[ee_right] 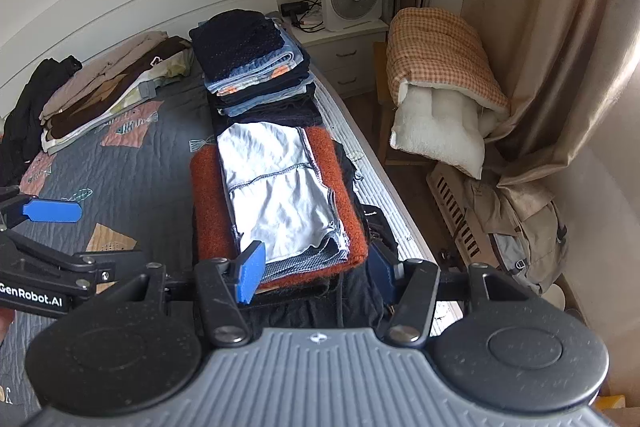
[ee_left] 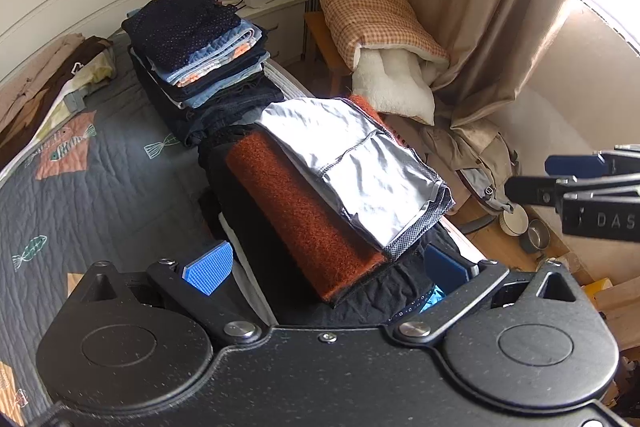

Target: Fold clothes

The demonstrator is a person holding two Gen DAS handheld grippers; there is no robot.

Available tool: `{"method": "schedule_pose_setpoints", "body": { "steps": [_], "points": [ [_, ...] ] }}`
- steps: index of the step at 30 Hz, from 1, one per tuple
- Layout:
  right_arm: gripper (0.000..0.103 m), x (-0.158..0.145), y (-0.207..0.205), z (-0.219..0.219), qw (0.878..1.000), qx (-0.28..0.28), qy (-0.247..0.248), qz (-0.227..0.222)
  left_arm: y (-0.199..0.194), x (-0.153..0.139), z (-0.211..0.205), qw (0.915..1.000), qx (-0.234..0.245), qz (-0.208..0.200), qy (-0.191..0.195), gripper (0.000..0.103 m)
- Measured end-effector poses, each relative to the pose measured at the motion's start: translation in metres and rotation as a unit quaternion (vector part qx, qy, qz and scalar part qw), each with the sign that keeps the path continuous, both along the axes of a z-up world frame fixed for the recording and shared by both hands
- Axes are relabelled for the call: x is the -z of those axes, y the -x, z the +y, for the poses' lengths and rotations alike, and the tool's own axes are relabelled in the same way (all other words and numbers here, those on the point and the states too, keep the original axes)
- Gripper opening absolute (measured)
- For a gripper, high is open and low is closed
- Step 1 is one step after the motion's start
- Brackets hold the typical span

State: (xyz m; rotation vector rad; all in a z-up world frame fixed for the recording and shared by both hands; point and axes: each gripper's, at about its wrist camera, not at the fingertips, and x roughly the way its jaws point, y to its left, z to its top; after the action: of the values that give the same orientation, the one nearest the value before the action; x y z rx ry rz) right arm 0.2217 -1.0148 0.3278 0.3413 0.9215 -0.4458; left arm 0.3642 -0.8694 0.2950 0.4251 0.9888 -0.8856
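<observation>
Both your tongs, left [ee_left: 324, 267] & right [ee_right: 316, 271], stand apart w/ nothing clamped, straddling the near end of the pale grey garment [ee_right: 276, 187] folded atop the rust knit [ee_right: 208, 203] on the bed [ee_right: 132, 187]; it's prob. light, floppy, slippery, so pinch all layers at the near hem.

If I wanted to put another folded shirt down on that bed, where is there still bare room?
The widest free patch is the grey fish-print quilt, between the beige and brown clothes pile by the headboard and the orange knit carrying the pale blue garment. The bed's window side is crowded: the tall folded stack and that pile run edge to edge.
</observation>
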Motion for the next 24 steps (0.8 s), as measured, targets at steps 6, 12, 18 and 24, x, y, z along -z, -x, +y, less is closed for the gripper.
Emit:
{"method": "schedule_pose_setpoints", "body": {
  "steps": [6, 12, 18, 24],
  "points": [
    [0.056, -0.001, -0.013, -0.017, 1.000, -0.015, 0.001, 0.007, -0.004, 0.000, -0.014, 1.0000, -0.001, 0.002, -0.005, 0.103],
    [0.056, 0.000, -0.021, -0.021, 0.999, -0.039, -0.013, 0.017, -0.002, -0.004, -0.021, 0.9997, -0.002, 0.000, -0.025, 0.103],
    [0.056, -0.003, -0.023, -0.017, 0.998, -0.063, -0.010, 0.028, -0.001, -0.006, -0.020, 0.9993, -0.006, 0.003, -0.037, 0.103],
    [0.056, -0.004, -0.020, -0.017, 0.997, -0.065, -0.012, 0.028, -0.001, -0.005, -0.019, 0.9991, -0.012, 0.008, -0.039, 0.103]
  ]
}}
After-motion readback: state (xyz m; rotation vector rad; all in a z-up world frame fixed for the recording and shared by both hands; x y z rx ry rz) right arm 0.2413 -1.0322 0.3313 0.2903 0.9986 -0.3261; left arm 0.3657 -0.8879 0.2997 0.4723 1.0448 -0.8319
